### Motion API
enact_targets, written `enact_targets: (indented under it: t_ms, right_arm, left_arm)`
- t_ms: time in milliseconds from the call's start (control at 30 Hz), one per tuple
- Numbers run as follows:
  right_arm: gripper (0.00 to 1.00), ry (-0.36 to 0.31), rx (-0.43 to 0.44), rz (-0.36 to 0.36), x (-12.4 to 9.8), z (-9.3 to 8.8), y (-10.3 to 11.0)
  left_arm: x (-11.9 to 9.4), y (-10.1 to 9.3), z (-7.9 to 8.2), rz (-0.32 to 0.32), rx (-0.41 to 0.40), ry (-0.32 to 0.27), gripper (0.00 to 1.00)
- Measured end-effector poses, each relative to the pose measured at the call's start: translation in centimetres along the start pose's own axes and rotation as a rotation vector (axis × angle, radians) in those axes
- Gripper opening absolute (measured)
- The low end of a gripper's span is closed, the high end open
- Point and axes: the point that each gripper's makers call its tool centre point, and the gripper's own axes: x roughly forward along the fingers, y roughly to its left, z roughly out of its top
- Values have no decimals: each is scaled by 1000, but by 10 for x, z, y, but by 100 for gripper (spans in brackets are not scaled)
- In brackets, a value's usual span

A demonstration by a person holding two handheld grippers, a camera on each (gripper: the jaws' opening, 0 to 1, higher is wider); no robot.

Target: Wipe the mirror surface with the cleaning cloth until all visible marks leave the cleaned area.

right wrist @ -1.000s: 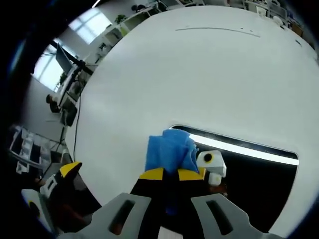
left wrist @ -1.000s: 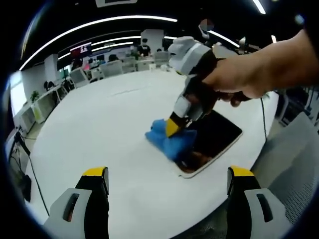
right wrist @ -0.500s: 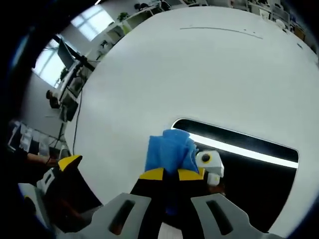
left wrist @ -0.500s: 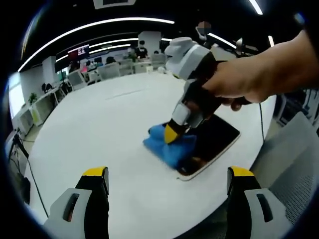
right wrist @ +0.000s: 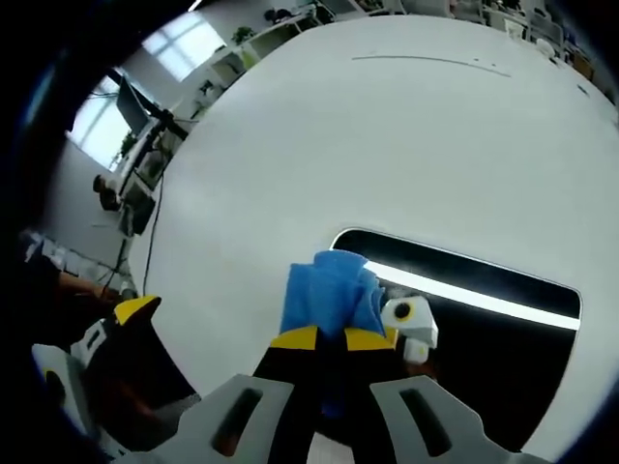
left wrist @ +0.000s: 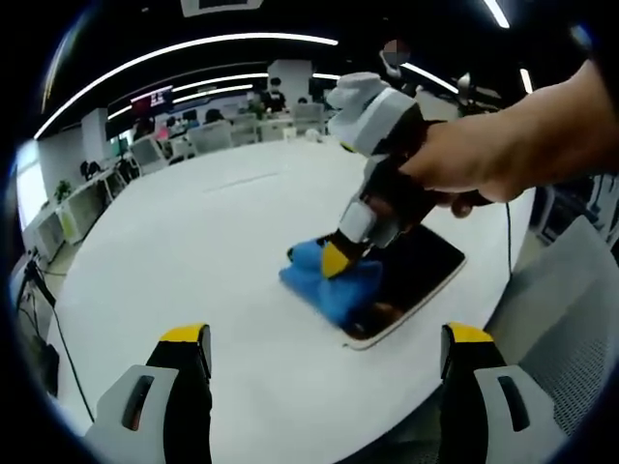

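Blue cleaning cloth (right wrist: 332,293) soft, bunches | right gripper (right wrist: 329,340) pinches its 6 o'clock fold | mirror (left wrist: 416,266) fragile | left gripper (left wrist: 324,350) spread

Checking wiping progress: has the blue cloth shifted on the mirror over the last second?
Barely: the cloth, held in the right tongs, rests at the same end of the mirror.
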Motion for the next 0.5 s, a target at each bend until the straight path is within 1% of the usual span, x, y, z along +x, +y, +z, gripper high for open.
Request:
enact_targets:
  t_ms: [333, 500]
  right_arm:
    - [2, -13, 26, 0, -10, -7, -19]
    - [2, -14, 41, 0, -15, -12, -27]
  left_arm:
    - [1, -3, 0, -14, -9, 6, 99]
    - [2, -5, -1, -20, 3, 13, 99]
